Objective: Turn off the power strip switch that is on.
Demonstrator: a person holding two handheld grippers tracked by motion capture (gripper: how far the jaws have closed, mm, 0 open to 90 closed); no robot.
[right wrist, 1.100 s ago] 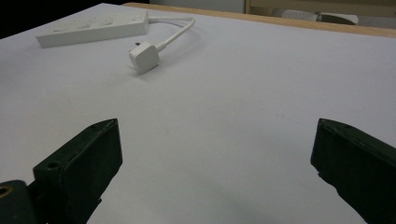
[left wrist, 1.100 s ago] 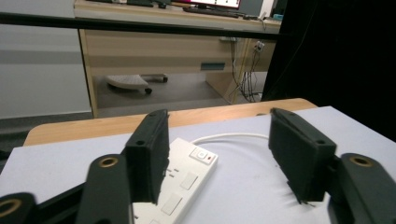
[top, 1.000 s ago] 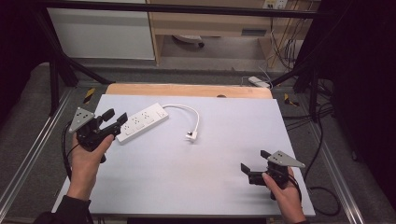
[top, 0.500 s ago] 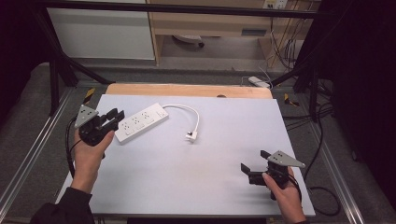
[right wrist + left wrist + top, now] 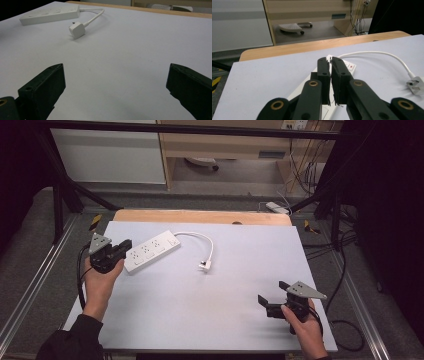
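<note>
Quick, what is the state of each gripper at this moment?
Left gripper: shut, nothing between the jaws, just above the near end of the power strip.
Right gripper: open, empty, over the bare table.

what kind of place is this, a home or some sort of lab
Most likely a lab or workshop bench set up for recording: a table under a plain white sheet inside a black metal frame, loose cables on the floor behind, and a hand-held gripper at work.
</note>
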